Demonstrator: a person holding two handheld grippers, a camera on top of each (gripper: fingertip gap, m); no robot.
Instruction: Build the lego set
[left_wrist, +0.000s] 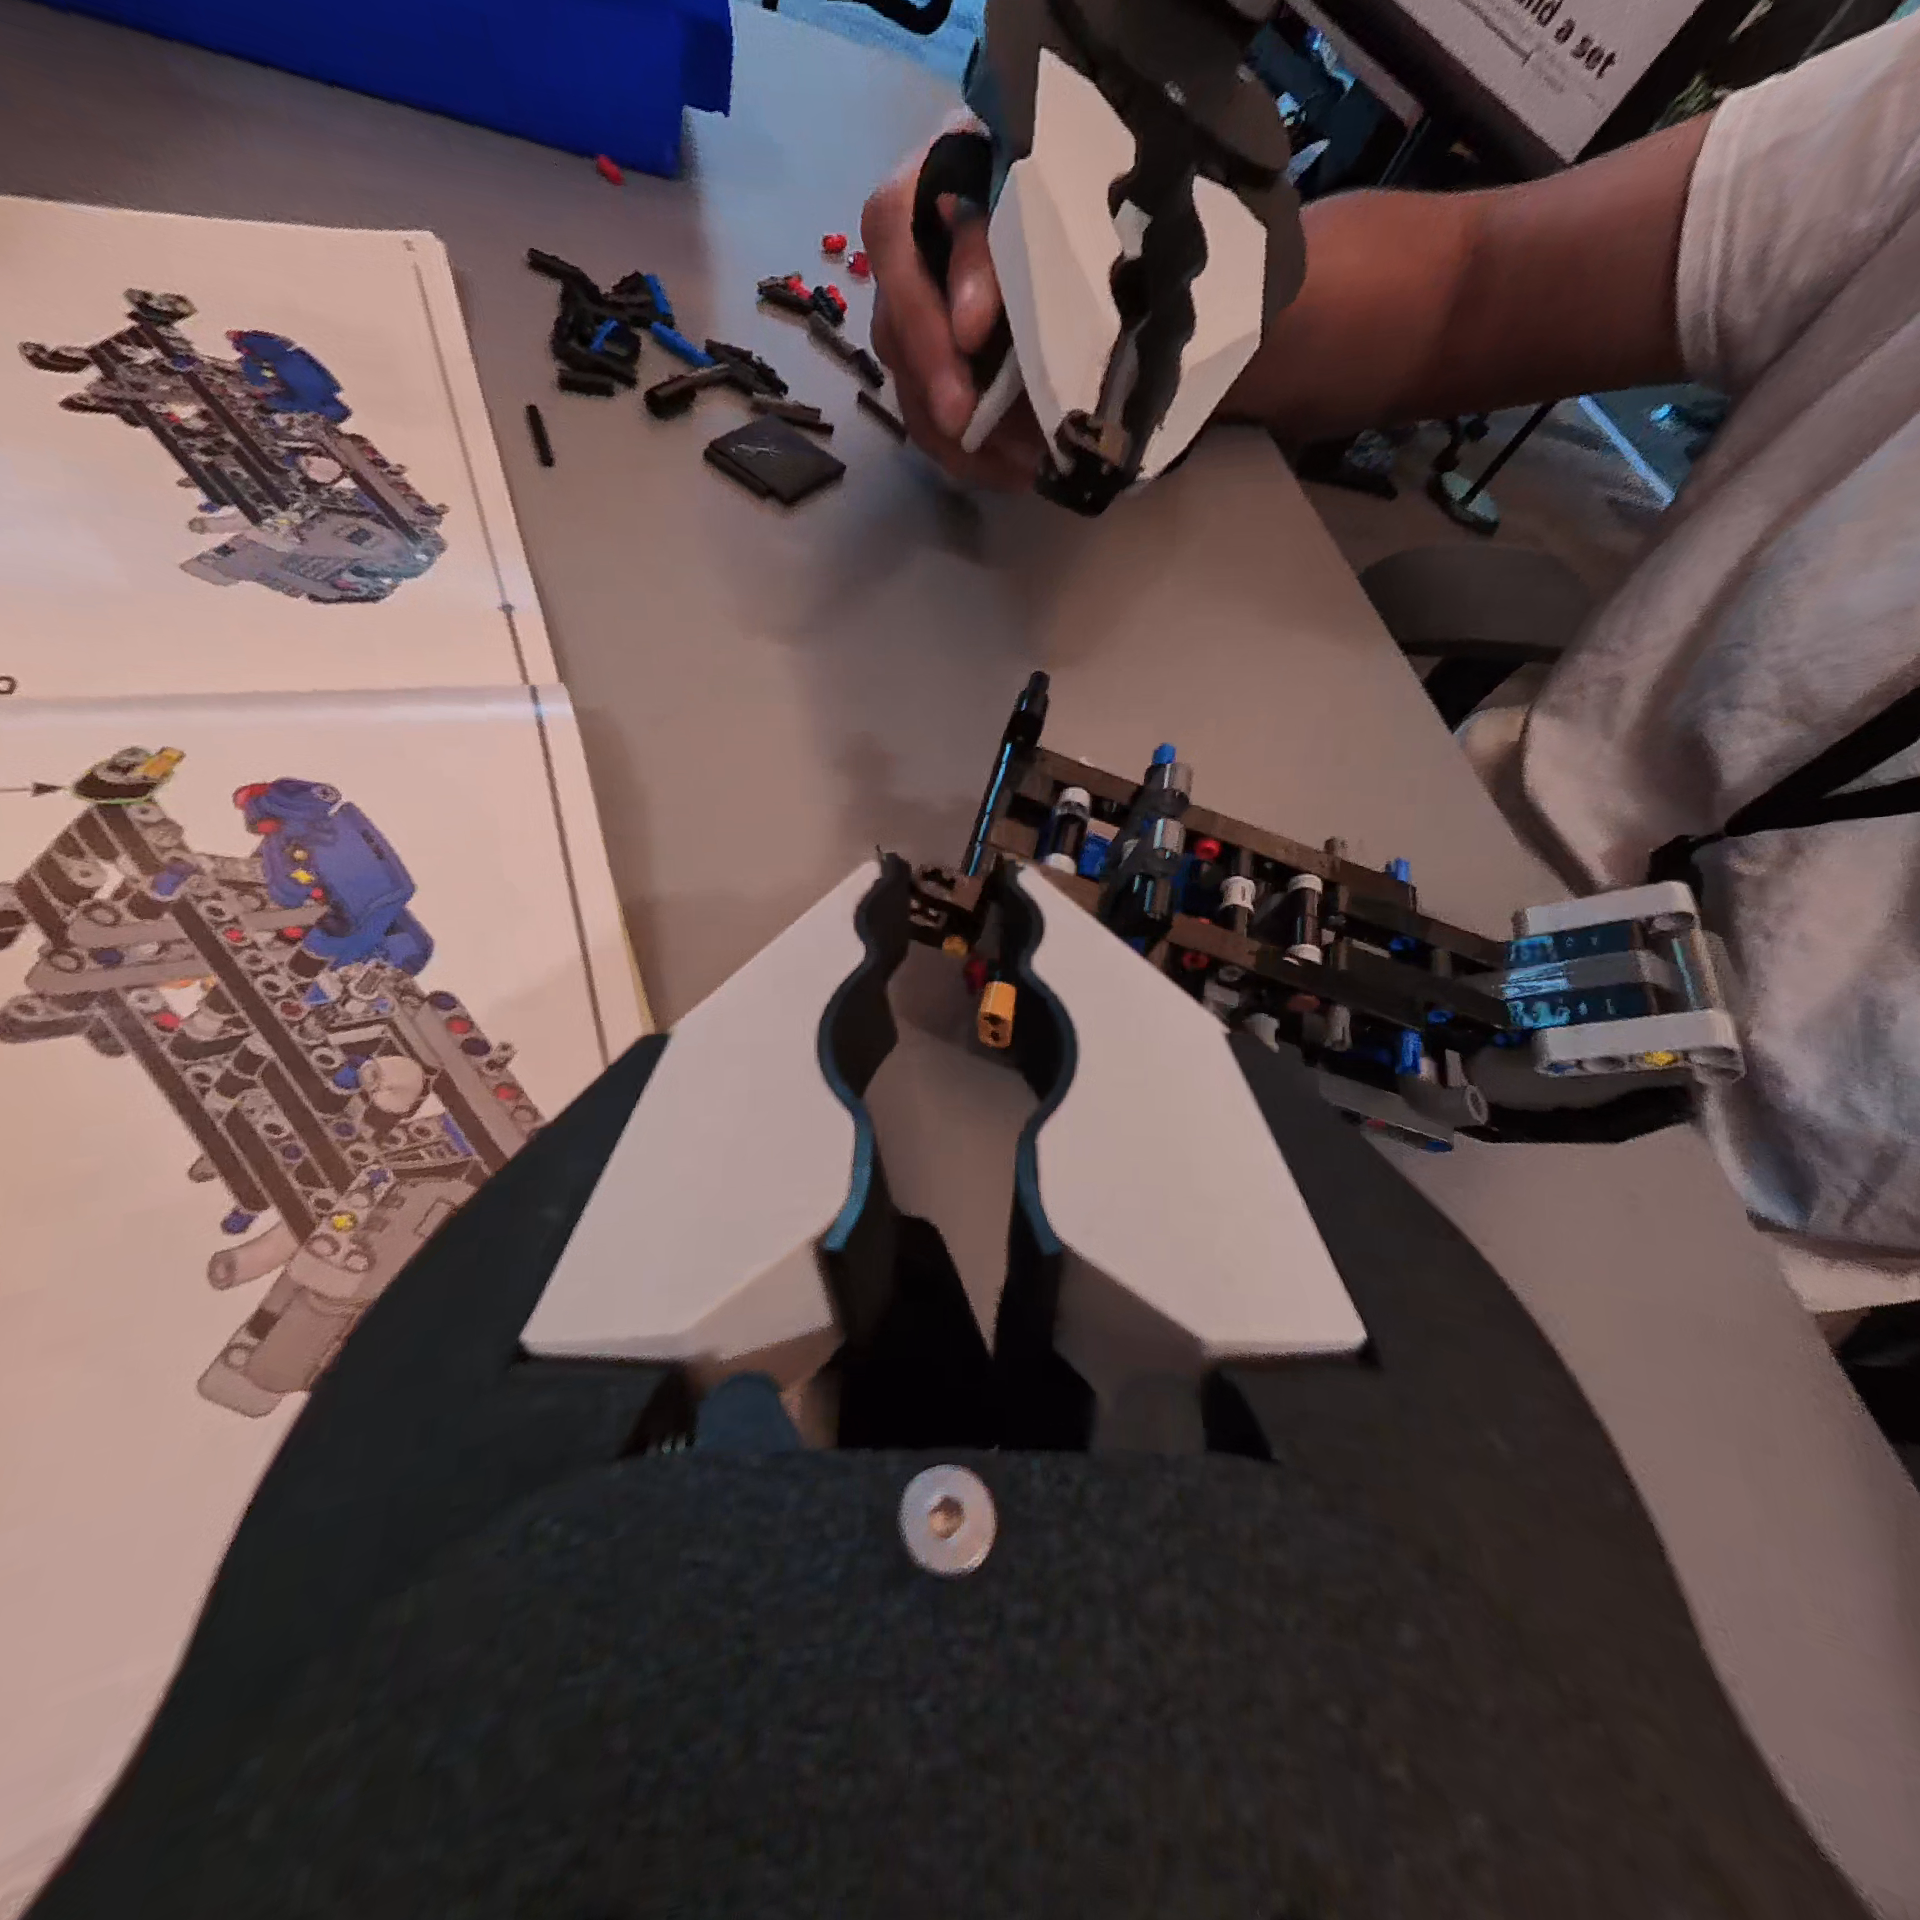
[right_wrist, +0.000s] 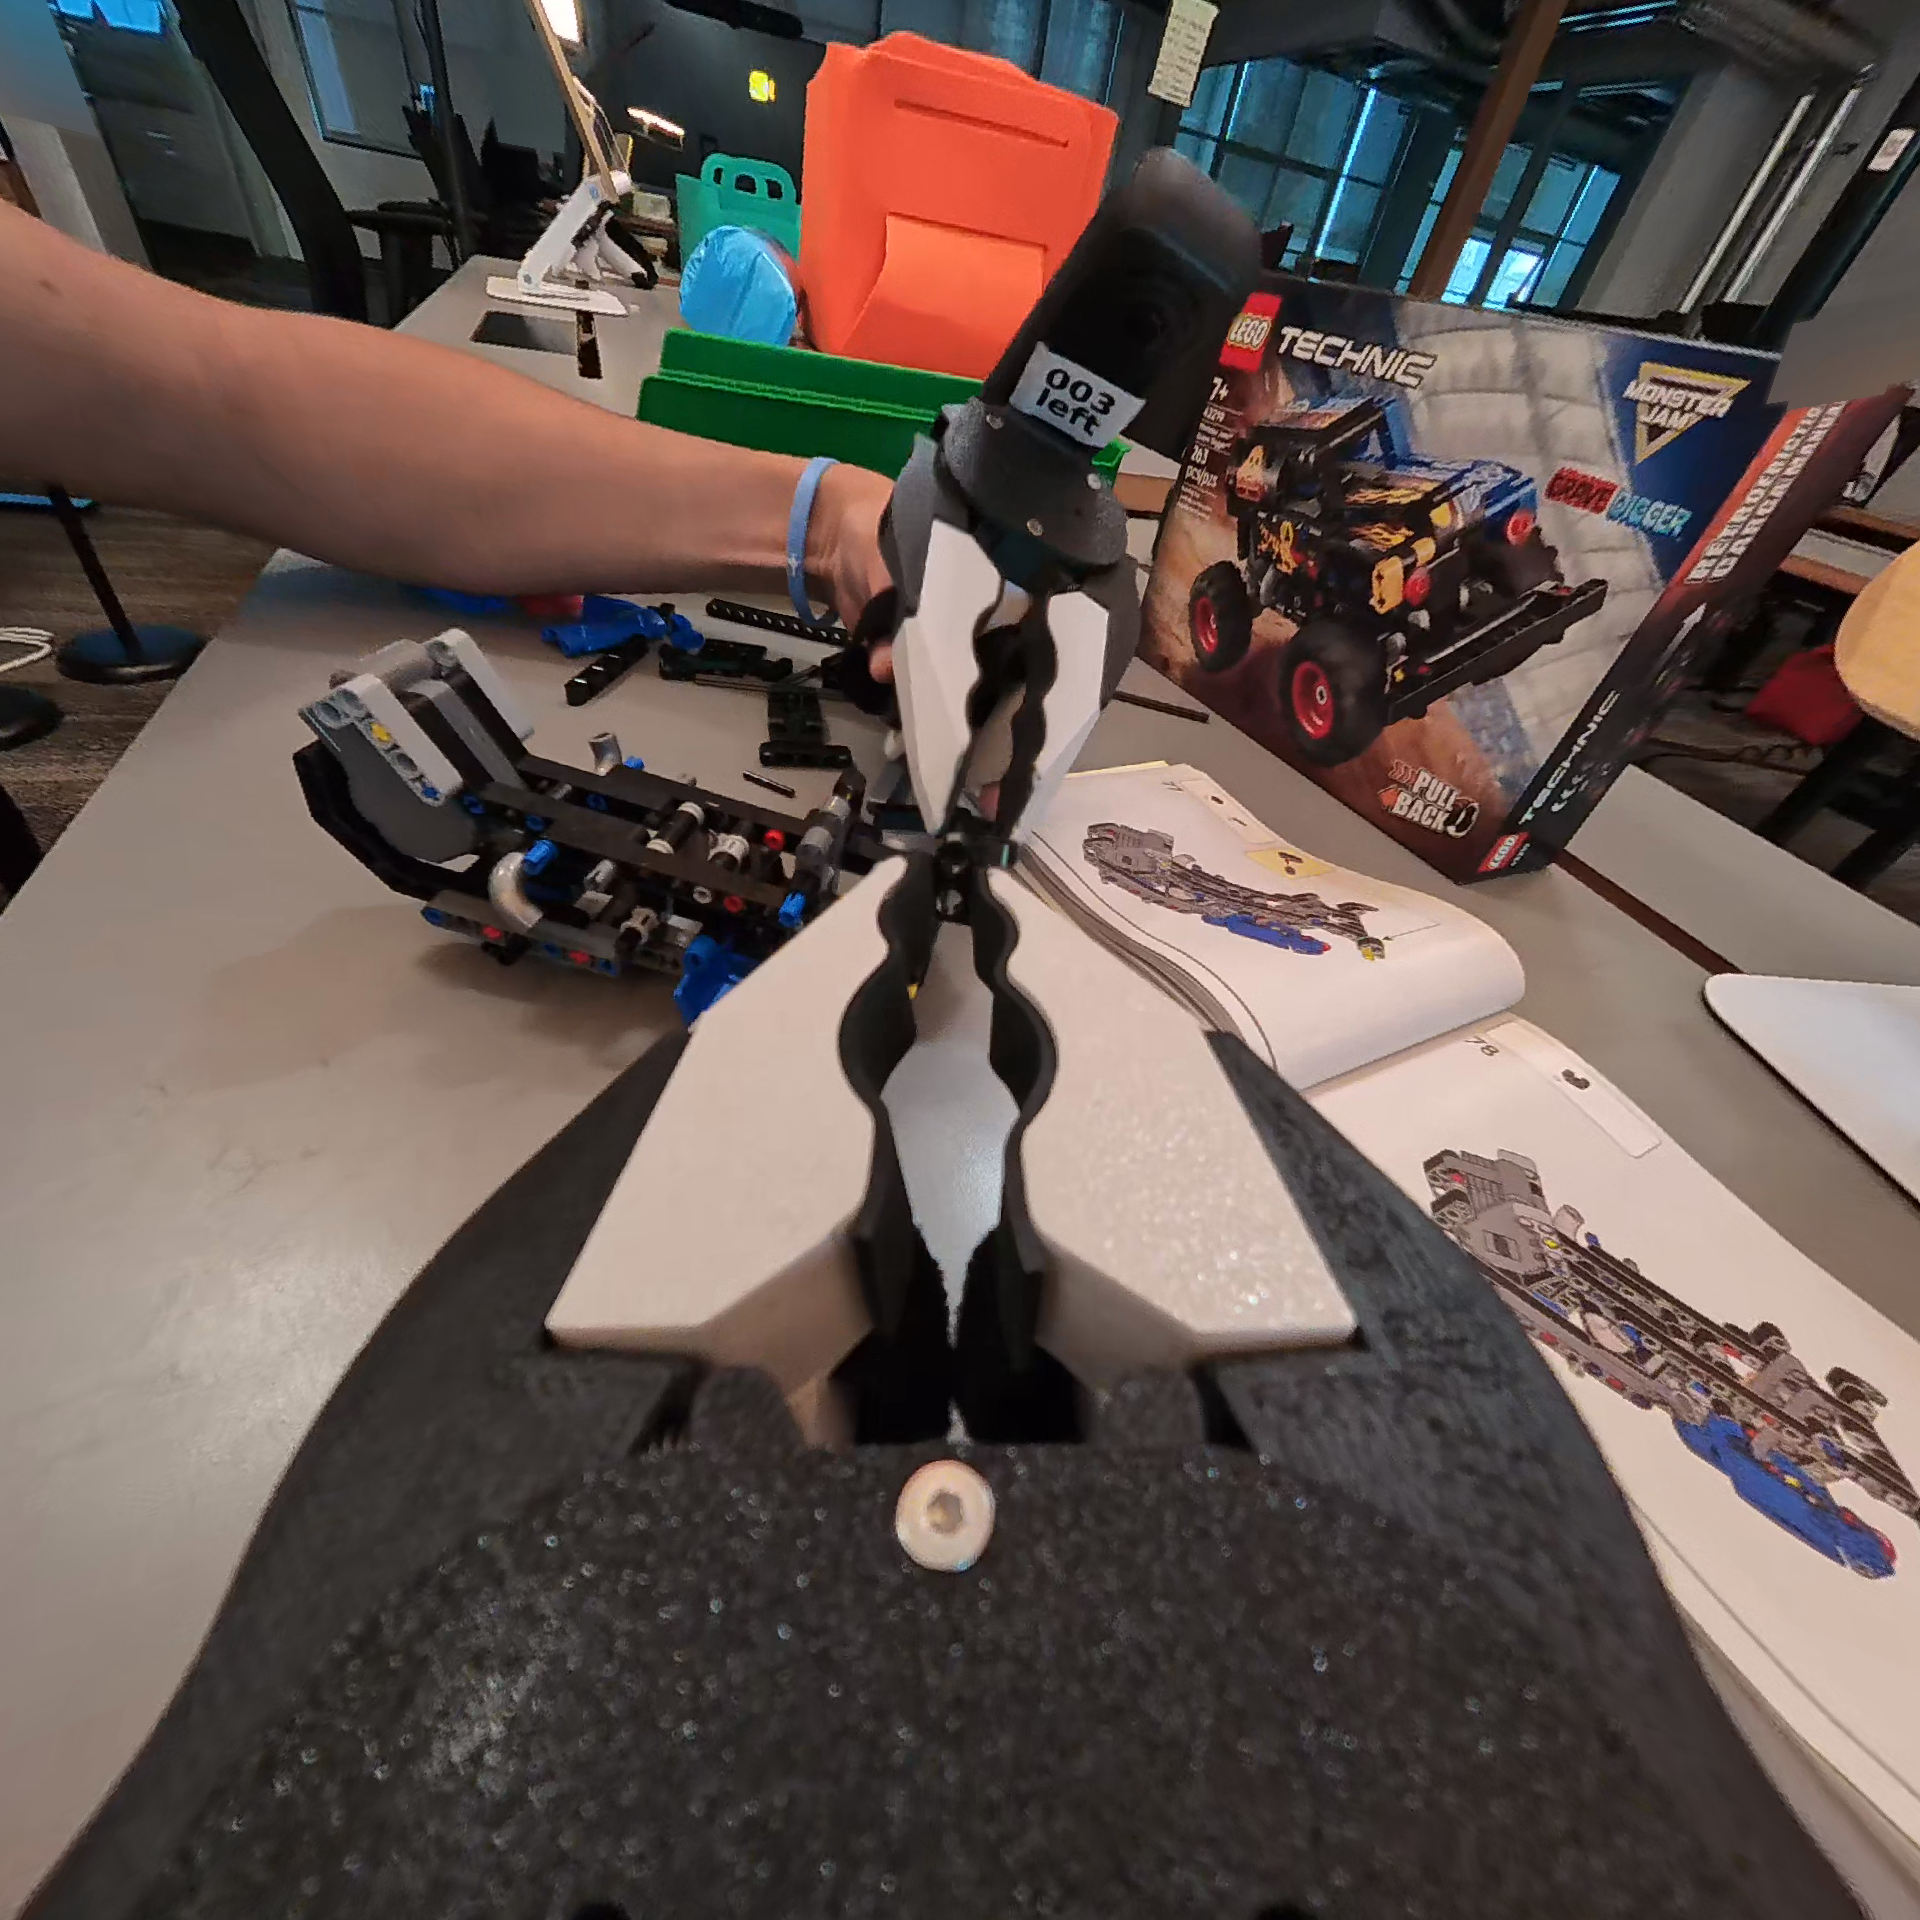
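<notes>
Blue bin (left_wrist: 468, 73) is cut off at the top edge of the left wrist view, contents not seen. Orange bin (right_wrist: 935, 208) and green tray (right_wrist: 779, 395) are seen at the far end of the table (left_wrist: 779, 644); their insides are hidden from this angle. Set box (right_wrist: 1455, 540) is stood upright behind the open instruction booklet (left_wrist: 260, 935); whether anything is in it cannot be told.

Part-built chassis (left_wrist: 1247, 904) is lain on the table near the person's side, and its black front end is clamped between the closed jaws of the left gripper (left_wrist: 948, 883). Its far end is partly covered by the person's shirt. Right gripper (left_wrist: 1081, 478) is held in a hand (left_wrist: 935, 343) above the table, jaws closed on a small black piece (left_wrist: 1081, 486); the shape of the piece is too blurred to make out. Loose parts (left_wrist: 665, 343), black, blue and red, are scattered beyond it, beside the booklet
</notes>
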